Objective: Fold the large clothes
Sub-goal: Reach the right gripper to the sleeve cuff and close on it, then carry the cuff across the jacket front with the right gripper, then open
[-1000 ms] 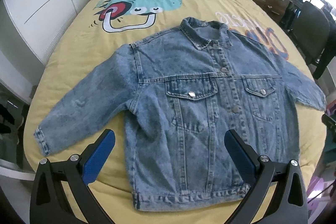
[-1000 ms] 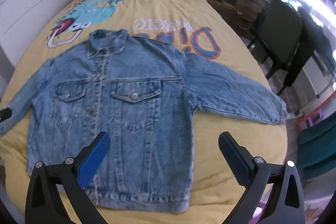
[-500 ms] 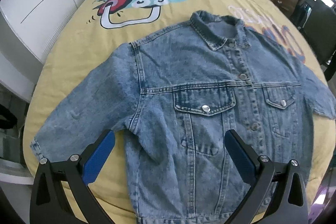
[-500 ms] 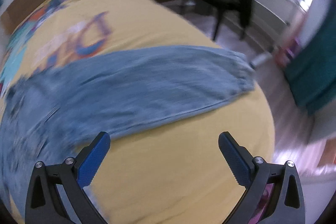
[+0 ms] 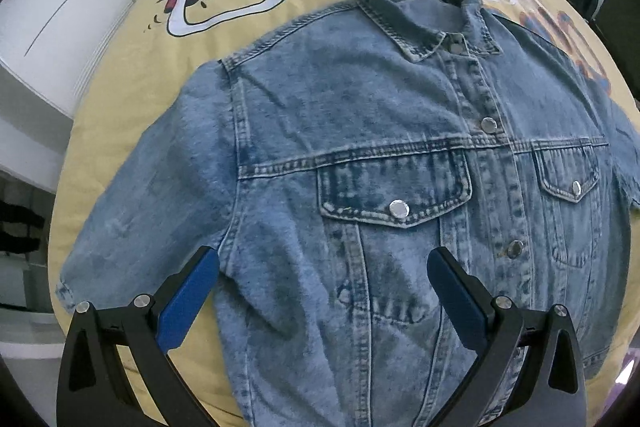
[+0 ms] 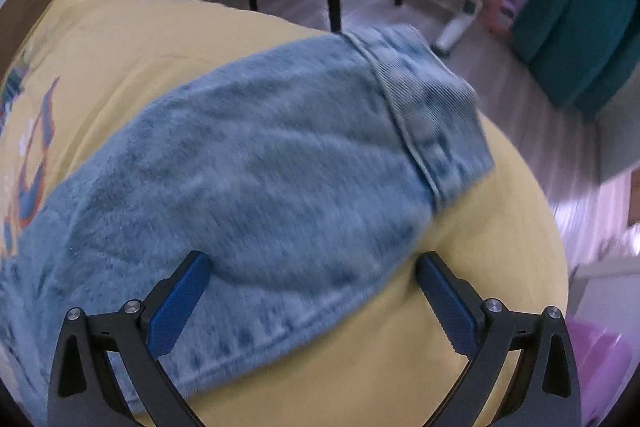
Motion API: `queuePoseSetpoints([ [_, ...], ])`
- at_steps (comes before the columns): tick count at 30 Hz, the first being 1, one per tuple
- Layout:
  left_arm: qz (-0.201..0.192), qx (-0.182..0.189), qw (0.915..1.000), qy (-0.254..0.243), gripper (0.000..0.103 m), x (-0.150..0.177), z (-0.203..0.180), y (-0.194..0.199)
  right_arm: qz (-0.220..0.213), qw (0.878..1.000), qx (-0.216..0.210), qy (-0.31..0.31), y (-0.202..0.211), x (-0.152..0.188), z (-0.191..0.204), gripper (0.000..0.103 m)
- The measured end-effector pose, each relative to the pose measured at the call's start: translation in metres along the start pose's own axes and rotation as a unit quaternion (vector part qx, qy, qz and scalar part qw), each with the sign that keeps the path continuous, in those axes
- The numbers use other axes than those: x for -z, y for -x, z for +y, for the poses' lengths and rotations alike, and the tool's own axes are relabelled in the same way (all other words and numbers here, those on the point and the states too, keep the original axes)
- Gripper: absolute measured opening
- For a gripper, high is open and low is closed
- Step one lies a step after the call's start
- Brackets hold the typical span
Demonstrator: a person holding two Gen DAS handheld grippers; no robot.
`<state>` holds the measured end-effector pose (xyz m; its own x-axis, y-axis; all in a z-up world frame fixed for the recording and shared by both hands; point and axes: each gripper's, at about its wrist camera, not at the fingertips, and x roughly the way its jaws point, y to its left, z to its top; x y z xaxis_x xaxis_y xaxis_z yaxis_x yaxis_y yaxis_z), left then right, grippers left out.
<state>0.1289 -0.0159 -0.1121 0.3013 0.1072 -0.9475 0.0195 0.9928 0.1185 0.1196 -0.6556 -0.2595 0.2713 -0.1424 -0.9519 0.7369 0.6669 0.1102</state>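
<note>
A faded blue denim jacket (image 5: 400, 163) lies front-up and buttoned on our yellow cartoon-print bedspread (image 5: 132, 75), collar at the far end, silver snaps on both chest pockets. Our left gripper (image 5: 323, 289) hovers wide open over its near left side, gripping nothing; the hem is cut off below. Our right gripper (image 6: 312, 287), equally spread and empty, straddles the blurred right sleeve (image 6: 260, 171) near its cuff (image 6: 432, 115).
</note>
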Motion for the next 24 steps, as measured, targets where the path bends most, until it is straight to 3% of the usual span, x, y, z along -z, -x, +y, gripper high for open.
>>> queuePoseSetpoints([
  [5,0.004,0.017,0.9998,0.011,0.102,-0.001,-0.001,-0.004,0.005,1.0,-0.013,-0.015,-0.004,-0.006,-0.001,0.102],
  [7,0.005,0.015,0.9998,0.007,0.102,0.0,-0.001,-0.005,0.001,1.0,-0.019,-0.01,-0.001,-0.004,0.002,0.094],
  [9,0.003,0.022,0.9997,-0.001,0.102,0.001,-0.001,-0.003,0.003,1.0,-0.013,-0.003,0.007,0.001,0.007,0.067],
  [10,0.0,0.025,0.9997,-0.002,0.102,0.001,-0.001,-0.002,0.006,1.0,-0.013,0.0,0.008,-0.002,0.009,0.058],
  [12,-0.005,0.026,0.9996,-0.003,0.102,0.002,0.0,0.0,0.015,0.999,-0.027,0.012,0.011,-0.007,0.015,0.017],
  [13,-0.007,0.028,0.9996,-0.003,0.102,0.002,0.002,0.001,0.019,0.999,-0.033,0.016,0.011,-0.01,0.018,0.012],
  [17,-0.012,0.06,0.9981,0.003,0.102,0.002,0.006,0.004,-0.001,0.998,-0.027,0.057,0.031,-0.006,0.042,0.01],
  [24,-0.023,0.096,0.9951,0.009,0.102,-0.005,0.017,0.01,-0.041,0.988,-0.099,0.109,0.098,0.023,0.095,0.009],
])
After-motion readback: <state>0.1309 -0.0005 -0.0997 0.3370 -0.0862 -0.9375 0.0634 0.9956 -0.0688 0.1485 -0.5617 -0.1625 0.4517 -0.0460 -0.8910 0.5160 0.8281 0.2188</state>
